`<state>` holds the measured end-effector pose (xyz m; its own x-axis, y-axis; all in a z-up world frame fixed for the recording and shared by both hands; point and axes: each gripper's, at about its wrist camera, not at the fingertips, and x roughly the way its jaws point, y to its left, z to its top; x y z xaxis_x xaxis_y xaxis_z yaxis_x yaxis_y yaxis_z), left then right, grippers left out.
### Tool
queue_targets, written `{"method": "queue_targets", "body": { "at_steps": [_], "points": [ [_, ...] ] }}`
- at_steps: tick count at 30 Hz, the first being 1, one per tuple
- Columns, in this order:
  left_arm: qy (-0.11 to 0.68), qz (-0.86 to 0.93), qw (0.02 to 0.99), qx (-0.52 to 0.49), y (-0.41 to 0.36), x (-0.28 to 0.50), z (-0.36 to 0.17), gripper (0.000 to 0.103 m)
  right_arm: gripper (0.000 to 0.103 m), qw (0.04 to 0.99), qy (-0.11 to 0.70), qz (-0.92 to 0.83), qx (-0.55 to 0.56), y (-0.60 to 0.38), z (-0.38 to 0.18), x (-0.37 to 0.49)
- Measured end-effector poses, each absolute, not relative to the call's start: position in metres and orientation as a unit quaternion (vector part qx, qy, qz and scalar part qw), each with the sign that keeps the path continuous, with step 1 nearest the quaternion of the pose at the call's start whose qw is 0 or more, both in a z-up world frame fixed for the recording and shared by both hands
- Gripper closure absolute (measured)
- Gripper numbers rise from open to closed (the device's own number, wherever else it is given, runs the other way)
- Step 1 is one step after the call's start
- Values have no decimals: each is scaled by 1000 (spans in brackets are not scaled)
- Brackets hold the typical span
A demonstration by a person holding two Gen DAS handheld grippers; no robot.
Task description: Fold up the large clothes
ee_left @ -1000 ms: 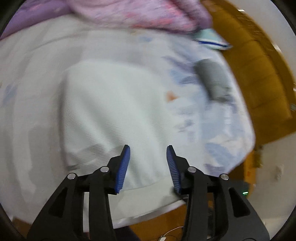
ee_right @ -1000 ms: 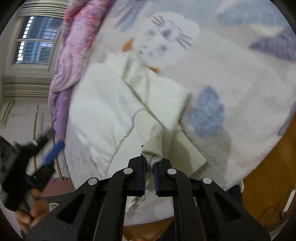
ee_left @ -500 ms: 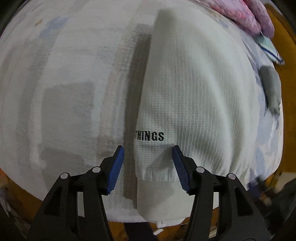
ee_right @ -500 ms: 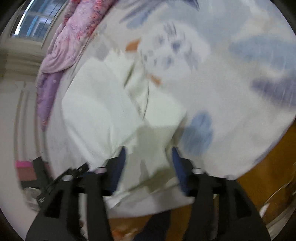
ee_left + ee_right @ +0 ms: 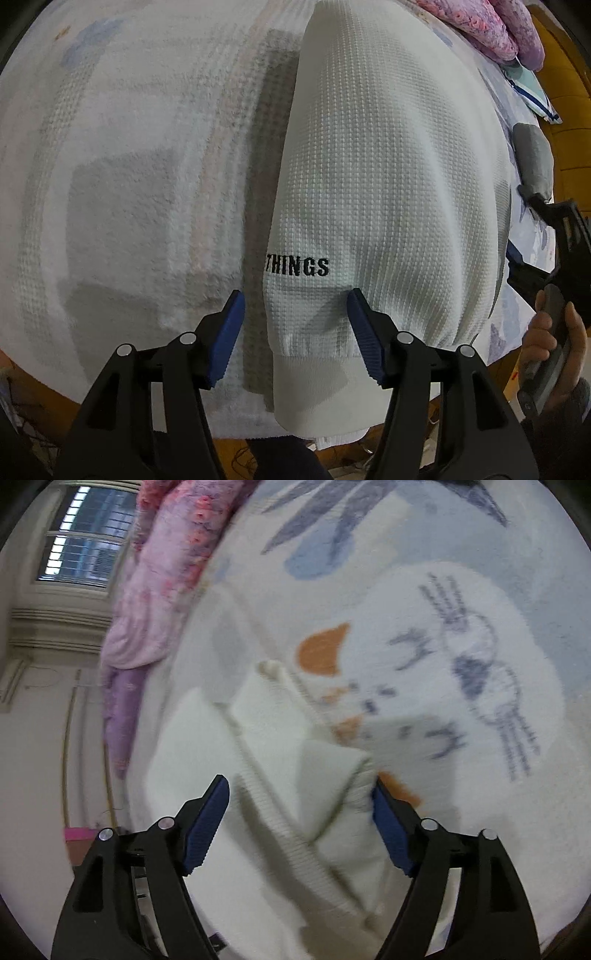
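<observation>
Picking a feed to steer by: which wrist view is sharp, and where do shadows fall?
Left wrist view: sharp, white waffle-knit sweater lettering legible, grey shadow on the fluffy white blanket beside it. Right wrist view: motion-blurred, sweater folds smeared, blanket's cat print soft.

Bedroom; patterned bedspread [image 5: 480,590], pink quilt [image 5: 166,572], window [image 5: 77,550]

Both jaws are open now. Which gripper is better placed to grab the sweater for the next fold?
Probably the left gripper: its open jaws straddle the sweater's folded edge just above the hem. The right gripper hangs over bunched, blurred folds.
</observation>
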<state>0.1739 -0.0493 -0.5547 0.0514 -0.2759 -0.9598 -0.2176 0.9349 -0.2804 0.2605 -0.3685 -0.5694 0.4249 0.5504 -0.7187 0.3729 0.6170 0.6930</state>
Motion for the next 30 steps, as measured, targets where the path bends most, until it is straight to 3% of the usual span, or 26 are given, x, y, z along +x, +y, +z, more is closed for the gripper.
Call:
{"method": "queue_targets", "body": {
  "at_steps": [5, 7, 8, 9, 11, 19, 25, 28, 30],
  "points": [
    [689, -15, 700, -184, -39, 177, -559, 39, 29, 762, 544, 100, 337, -335, -546, 263],
    [690, -14, 700, -184, -39, 176, -560, 39, 49, 759, 575, 83, 294, -327, -555, 269],
    [690, -14, 701, -180, -37, 176, -560, 39, 78, 755, 586, 78, 285, -325, -559, 270],
    [688, -15, 703, -177, -36, 175, -558, 39, 88, 753, 588, 76, 286, -327, -560, 269],
    [683, -17, 709, -177, -34, 177, -552, 39, 93, 763, 577, 74, 279, -329, -550, 264],
    [643, 1, 740, -197, -15, 189, -526, 39, 95, 790, 542, 47, 283, -354, -505, 224],
    [642, 3, 748, -167, -21, 205, -525, 39, 96, 758, 589, -33, 277, -371, -560, 214],
    [637, -3, 752, -172, -28, 214, -522, 39, 94, 724, 606, -46, 327, -382, -587, 215],
    [629, -8, 759, -171, -35, 226, -517, 39, 87, 714, 599, -36, 360, -390, -581, 216]
  ]
}}
